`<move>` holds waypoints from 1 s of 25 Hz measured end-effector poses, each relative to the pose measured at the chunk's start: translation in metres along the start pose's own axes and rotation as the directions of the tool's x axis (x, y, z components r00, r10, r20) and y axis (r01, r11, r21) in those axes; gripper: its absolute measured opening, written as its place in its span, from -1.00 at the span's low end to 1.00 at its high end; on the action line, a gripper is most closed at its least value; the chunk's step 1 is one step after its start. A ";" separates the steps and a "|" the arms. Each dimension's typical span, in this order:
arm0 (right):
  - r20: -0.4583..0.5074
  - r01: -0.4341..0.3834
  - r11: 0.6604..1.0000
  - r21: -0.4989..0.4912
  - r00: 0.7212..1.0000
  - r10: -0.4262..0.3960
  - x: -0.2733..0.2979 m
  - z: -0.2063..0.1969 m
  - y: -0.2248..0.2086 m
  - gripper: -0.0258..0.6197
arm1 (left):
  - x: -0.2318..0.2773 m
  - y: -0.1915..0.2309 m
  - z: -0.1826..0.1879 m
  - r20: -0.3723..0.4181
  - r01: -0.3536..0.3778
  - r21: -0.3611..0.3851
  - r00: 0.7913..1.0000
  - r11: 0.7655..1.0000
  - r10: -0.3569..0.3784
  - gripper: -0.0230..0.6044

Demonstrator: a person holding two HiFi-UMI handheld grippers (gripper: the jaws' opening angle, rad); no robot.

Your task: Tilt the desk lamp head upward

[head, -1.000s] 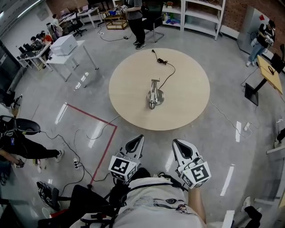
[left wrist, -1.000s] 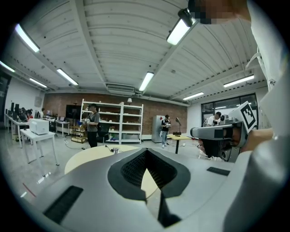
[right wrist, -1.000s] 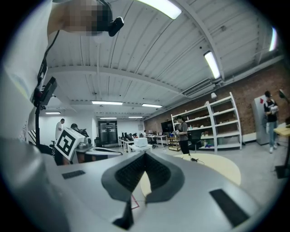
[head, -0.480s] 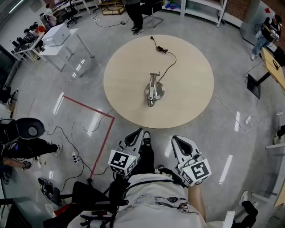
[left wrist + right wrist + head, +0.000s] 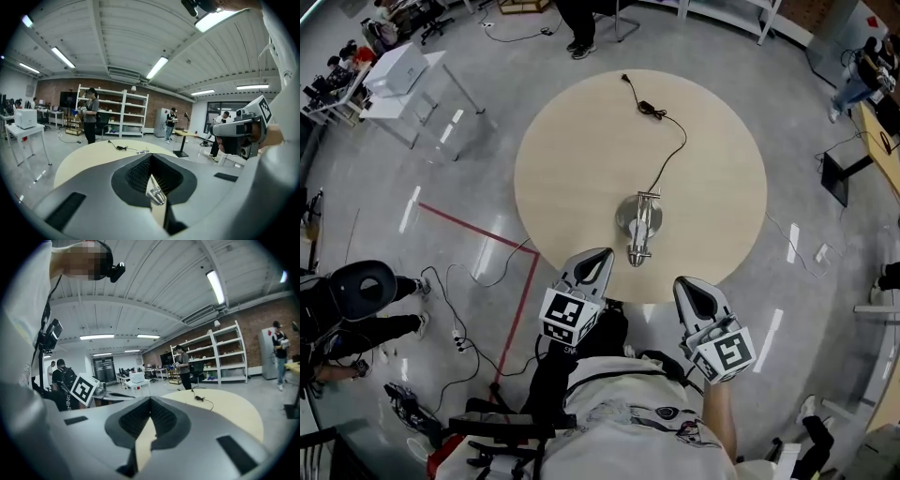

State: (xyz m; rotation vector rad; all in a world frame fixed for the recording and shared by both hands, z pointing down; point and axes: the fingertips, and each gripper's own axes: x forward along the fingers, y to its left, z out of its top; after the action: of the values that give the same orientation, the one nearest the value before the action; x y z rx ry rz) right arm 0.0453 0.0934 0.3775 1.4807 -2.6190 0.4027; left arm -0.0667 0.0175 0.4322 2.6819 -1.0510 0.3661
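I have both grippers held low at the near edge of the round table (image 5: 562,169), neither of them touching anything. The left gripper (image 5: 602,255) has its fingers together, tips meeting, with nothing clamped. In its own view the silver lamp (image 5: 156,195) shows through the slit below the tips, lying beyond them on the table. The right gripper (image 5: 684,283) is just off the table's rim. Its fingers are also pressed together and empty, and only bare tabletop shows through the slit. The lamp (image 5: 637,223) sits on the near half of the table on its round base, its head low and pointing toward me, just right of the left fingertips. Its black cord (image 5: 670,155) trails across to the far side.
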 end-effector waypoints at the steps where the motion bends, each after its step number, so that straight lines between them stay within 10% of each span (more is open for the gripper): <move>1: -0.010 0.003 1.000 0.000 1.000 -0.003 0.011 -0.001 -0.003 -0.91 | 0.008 0.008 -0.003 -0.013 0.010 0.004 1.000 1.000 -0.010 -0.92; 14: -0.178 -0.025 1.000 -0.007 0.984 0.024 0.080 -0.032 -0.039 -0.91 | 0.104 0.072 -0.093 -0.201 0.067 -0.032 0.977 0.997 -0.072 -0.92; 25: -0.293 -0.158 0.987 -0.018 0.945 0.145 0.102 -0.058 -0.041 -0.91 | 0.175 0.086 -0.194 -0.415 0.118 0.001 0.903 0.993 -0.107 -0.92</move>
State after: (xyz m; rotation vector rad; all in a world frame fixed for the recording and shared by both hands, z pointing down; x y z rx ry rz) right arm 0.0257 0.0055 0.4631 1.1126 -2.4934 0.5328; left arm -0.0302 -0.0942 0.6811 2.5061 -0.7628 0.8851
